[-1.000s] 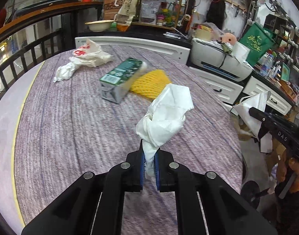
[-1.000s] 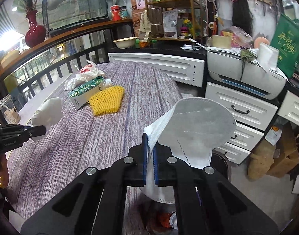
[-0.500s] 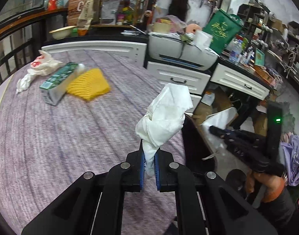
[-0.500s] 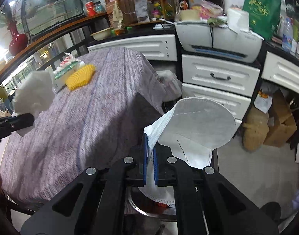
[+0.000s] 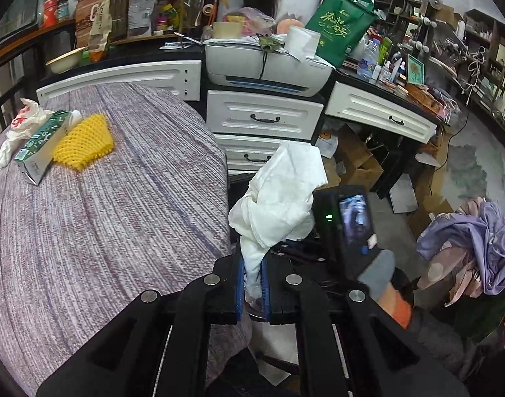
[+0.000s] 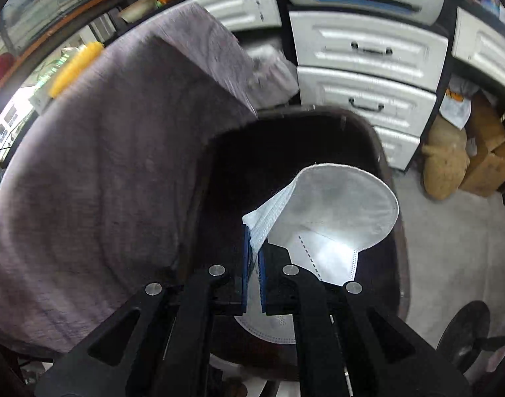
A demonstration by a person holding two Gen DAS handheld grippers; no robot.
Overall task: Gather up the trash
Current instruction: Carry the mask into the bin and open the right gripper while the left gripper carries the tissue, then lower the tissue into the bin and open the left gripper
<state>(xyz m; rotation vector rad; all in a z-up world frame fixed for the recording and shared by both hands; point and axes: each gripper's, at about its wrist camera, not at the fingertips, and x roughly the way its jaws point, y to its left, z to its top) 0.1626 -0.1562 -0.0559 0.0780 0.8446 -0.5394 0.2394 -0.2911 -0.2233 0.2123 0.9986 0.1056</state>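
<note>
In the left wrist view my left gripper [image 5: 252,284] is shut on a crumpled white tissue [image 5: 278,198], which stands up from the pads just past the right edge of the table [image 5: 103,215]. A green carton [image 5: 42,145], a yellow foam net [image 5: 83,142] and a white plastic bag [image 5: 24,122] lie at the table's far left. In the right wrist view my right gripper [image 6: 254,264] is shut on the folded edge of a white face mask [image 6: 335,218], held over the mouth of a dark bin [image 6: 302,145] beside the table.
White drawers [image 5: 265,119] with a printer [image 5: 269,66] on top stand behind the bin. Cardboard boxes [image 5: 355,162] and a brown sack [image 6: 444,162] sit on the floor. The other hand-held gripper [image 5: 348,225] is just right of the tissue. Purple cloth [image 5: 477,248] is piled at the right.
The left gripper has carried the tissue rightward from over the table to its edge. The right gripper has dropped with the mask from table height down to the bin's mouth.
</note>
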